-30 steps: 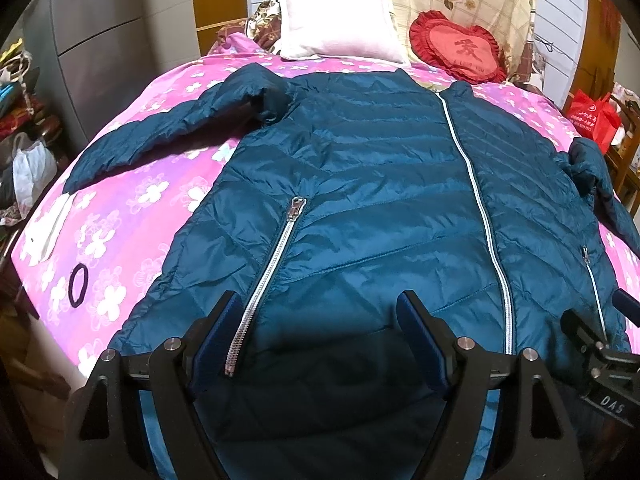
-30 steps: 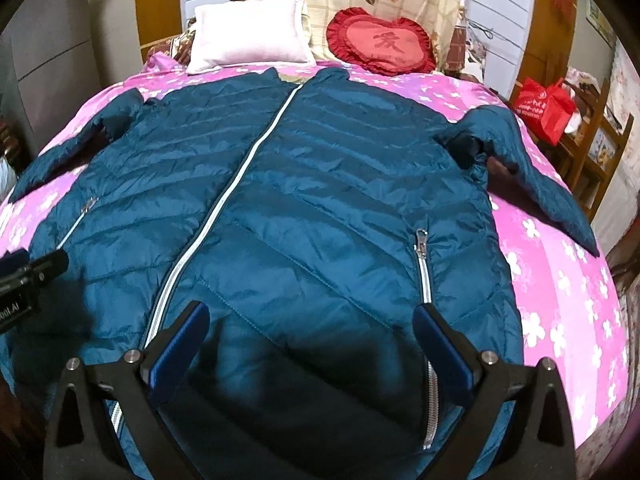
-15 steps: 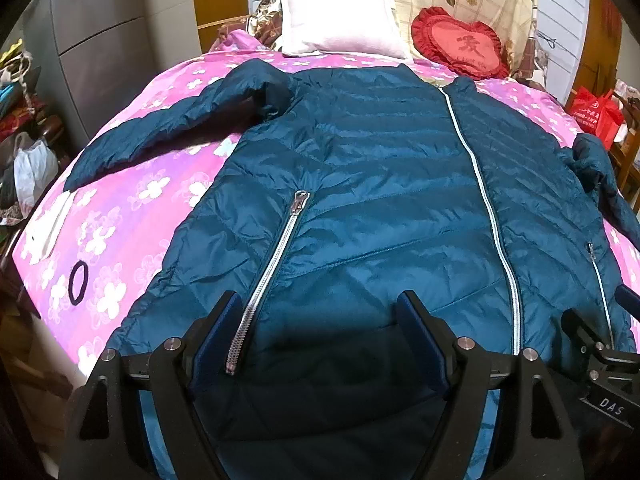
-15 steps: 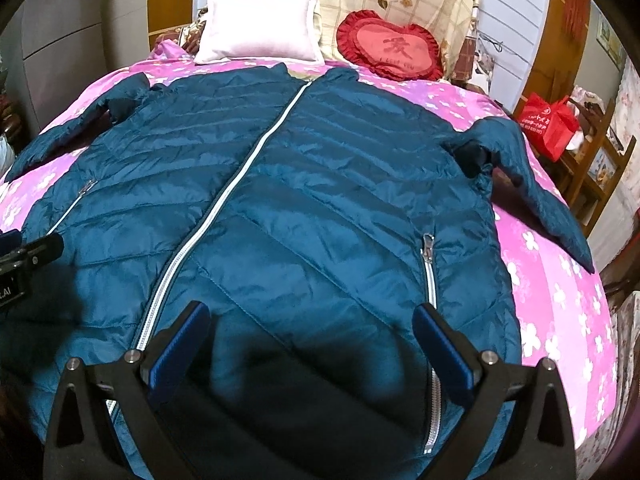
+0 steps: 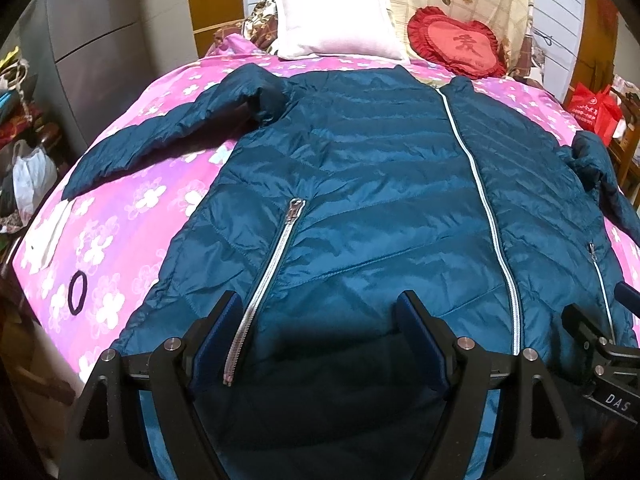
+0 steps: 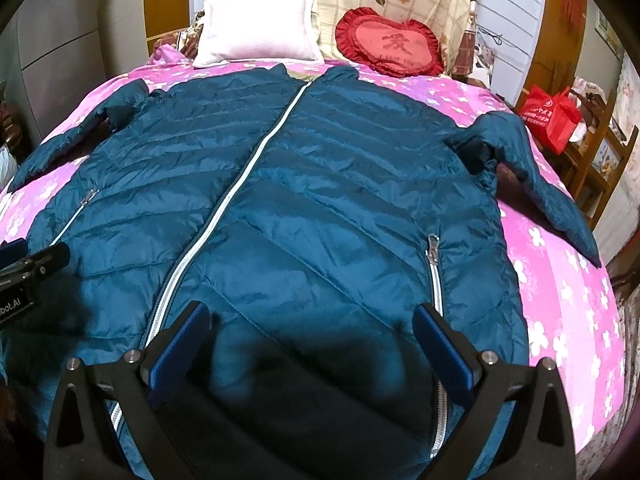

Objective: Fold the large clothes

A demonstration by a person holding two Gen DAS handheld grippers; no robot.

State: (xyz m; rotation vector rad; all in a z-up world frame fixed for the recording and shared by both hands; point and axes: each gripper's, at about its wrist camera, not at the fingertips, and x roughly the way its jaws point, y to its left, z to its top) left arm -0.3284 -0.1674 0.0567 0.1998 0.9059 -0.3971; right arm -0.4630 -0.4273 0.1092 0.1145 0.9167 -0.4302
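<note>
Teal quilted puffer jacket (image 5: 380, 200) lies flat, zipped, sleeves out at ten and two; nothing folded. Left gripper (image 5: 320, 344) and right gripper (image 6: 312, 344) gape wide, empty.

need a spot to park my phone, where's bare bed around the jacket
Bare sheet lies between the left sleeve and jacket body, above the hair tie. Another strip runs below the right sleeve. The head end is crowded by the pillow and heart cushion.
</note>
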